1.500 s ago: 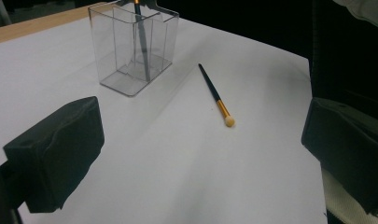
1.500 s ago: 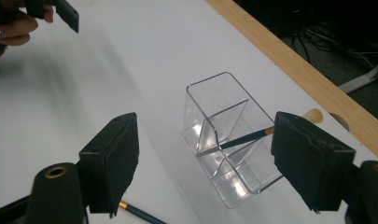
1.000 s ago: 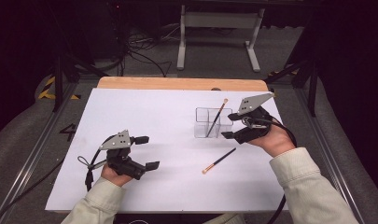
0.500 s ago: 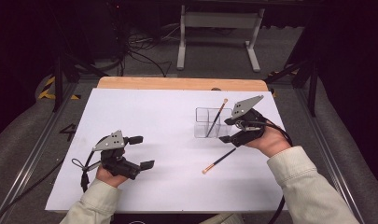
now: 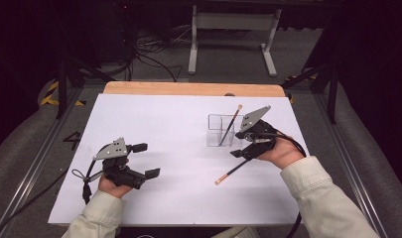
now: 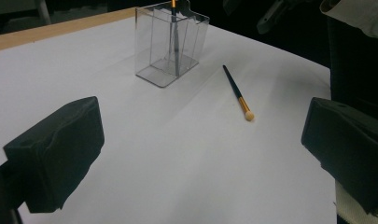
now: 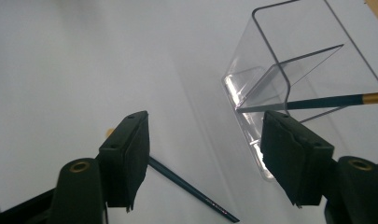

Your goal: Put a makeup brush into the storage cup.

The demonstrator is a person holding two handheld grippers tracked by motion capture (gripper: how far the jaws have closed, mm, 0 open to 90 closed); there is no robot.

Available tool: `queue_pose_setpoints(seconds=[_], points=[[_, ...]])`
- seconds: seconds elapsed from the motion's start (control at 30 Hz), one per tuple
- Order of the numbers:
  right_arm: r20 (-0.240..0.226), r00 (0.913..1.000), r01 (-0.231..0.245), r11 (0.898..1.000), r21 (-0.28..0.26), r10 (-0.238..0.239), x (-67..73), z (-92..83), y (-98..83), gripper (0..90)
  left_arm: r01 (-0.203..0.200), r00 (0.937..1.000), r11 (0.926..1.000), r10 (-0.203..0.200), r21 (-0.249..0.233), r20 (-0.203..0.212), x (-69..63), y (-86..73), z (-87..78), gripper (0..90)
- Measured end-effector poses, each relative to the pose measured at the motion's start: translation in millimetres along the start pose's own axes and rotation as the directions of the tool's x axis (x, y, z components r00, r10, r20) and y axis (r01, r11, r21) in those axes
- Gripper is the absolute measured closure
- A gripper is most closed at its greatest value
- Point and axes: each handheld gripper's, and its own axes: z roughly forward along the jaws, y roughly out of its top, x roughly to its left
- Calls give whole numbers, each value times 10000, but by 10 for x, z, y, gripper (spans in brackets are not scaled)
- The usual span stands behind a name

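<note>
- The right gripper (image 5: 242, 147) hovers with jaws apart over the black handle of the loose brush (image 5: 232, 172), gripping nothing.
- That brush lies flat on the white worktop (image 5: 173, 124), near the clear holder (image 5: 219, 131), in which a second brush (image 5: 232, 122) leans.
- The left gripper (image 5: 145, 159) is wide open, empty.

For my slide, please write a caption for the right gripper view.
Open right gripper above the loose brush, beside the clear holder.
</note>
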Motion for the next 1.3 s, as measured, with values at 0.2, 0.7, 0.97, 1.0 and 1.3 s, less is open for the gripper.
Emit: queue_pose_setpoints(seconds=[0.2, 0.7, 0.97, 1.0, 1.3], points=[[-62, 10000, -11, 9998, 182, 13, 1, 66, -23, 339, -85, 9999, 9999, 86, 108, -116, 12, -7, -7, 0], [-267, 9996, 51, 9979, 644, -34, 21, 222, -70, 338, -167, 9997, 9998, 169, 126, -178, 28, -14, 2, 0], [-452, 9990, 70, 9952, 973, -26, 42, 313, -119, 346, -110, 9999, 9998, 111, 154, -99, 30, -15, 17, 0], [-474, 9989, 107, 9949, 1006, -60, 40, 326, -126, 348, -80, 9999, 9999, 82, 150, -70, 29, -16, 22, 0], [-813, 9966, 265, 9878, 1532, -142, 56, 427, -163, 389, -44, 10000, 9999, 45, 108, -23, 39, -15, 27, 0]])
